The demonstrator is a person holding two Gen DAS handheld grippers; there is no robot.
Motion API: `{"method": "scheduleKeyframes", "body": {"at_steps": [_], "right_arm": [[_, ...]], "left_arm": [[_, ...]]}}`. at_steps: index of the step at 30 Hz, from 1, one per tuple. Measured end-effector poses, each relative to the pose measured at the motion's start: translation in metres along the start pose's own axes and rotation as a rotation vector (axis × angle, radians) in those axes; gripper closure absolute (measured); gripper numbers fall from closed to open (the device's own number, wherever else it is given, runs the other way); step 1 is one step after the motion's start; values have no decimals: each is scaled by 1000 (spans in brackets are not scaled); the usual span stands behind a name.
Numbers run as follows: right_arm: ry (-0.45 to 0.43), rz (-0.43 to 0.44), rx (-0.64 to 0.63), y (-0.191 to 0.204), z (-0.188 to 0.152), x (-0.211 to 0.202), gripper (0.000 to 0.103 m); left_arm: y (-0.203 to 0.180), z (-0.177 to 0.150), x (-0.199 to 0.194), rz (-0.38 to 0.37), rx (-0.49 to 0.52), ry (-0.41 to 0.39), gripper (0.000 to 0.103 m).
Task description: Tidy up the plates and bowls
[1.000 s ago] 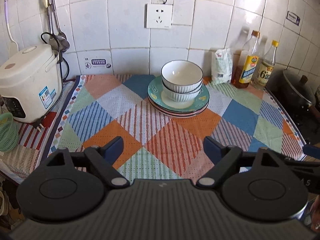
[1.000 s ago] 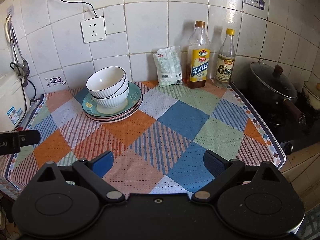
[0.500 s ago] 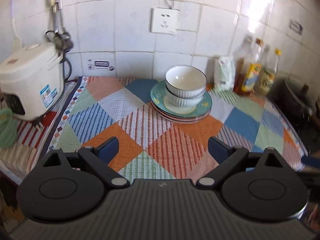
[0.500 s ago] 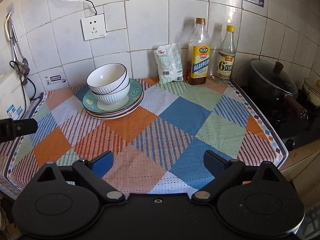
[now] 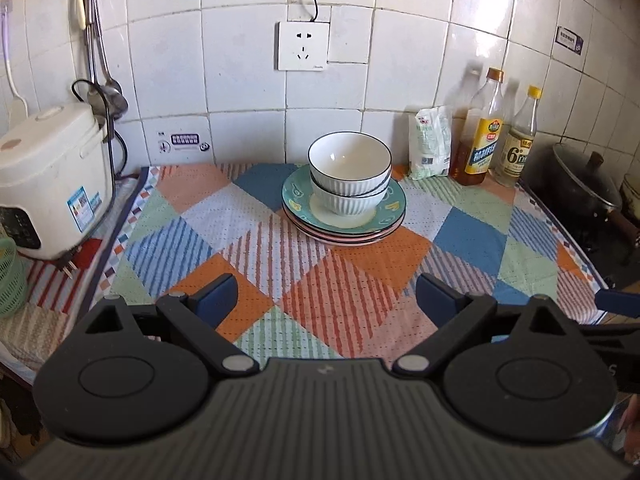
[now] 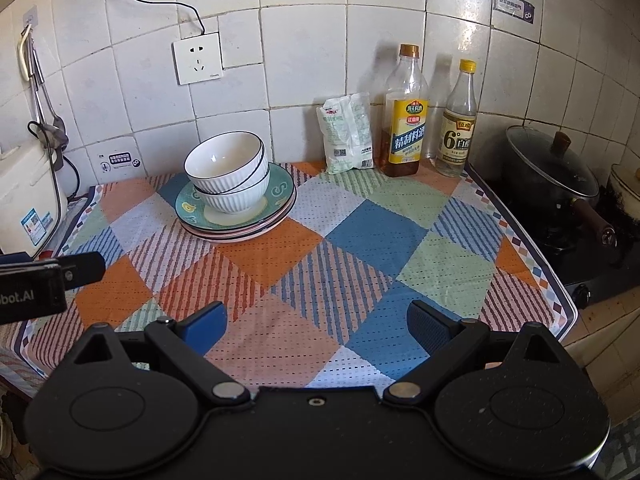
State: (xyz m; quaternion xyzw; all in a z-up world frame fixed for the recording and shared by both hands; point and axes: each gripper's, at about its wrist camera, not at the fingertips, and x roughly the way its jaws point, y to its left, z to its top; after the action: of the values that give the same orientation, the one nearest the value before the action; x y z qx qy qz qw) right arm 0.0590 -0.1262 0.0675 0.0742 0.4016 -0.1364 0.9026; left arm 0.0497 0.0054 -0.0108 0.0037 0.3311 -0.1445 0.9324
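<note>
Bowls and plates stacked near the counter's back edge
Two nested bowls [image 5: 349,174] sit on the stacked plates [image 5: 344,222]; left gripper [image 5: 326,302] has just been opening and right gripper [image 6: 316,326] is spread, both empty

Two white ribbed bowls, dark rims, nested. Top bowl [image 5: 349,160] sits tilted in the lower bowl [image 5: 347,200]: from my right wrist view its mouth leans toward the left and toward me, one side of its rim riding higher than the lower bowl's rim. Both look empty inside. Lower bowl stands upright on the centre of the top plate [image 5: 390,204], teal with a pale centre and yellow marks on the rim. Under it a stack of further plates [image 5: 352,238], pink and white edges showing; exact count unclear. Whole stack sits on the surface near the back wall, well apart from my jaws.
</note>
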Motion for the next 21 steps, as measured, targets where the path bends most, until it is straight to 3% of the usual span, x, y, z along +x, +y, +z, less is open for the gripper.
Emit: {"method": "scheduleKeyframes", "body": {"at_steps": [21], "right_arm": [[5, -17, 19, -6, 1, -1, 4]], "left_arm": [[8, 0, -6, 10, -24, -8, 6]]}}
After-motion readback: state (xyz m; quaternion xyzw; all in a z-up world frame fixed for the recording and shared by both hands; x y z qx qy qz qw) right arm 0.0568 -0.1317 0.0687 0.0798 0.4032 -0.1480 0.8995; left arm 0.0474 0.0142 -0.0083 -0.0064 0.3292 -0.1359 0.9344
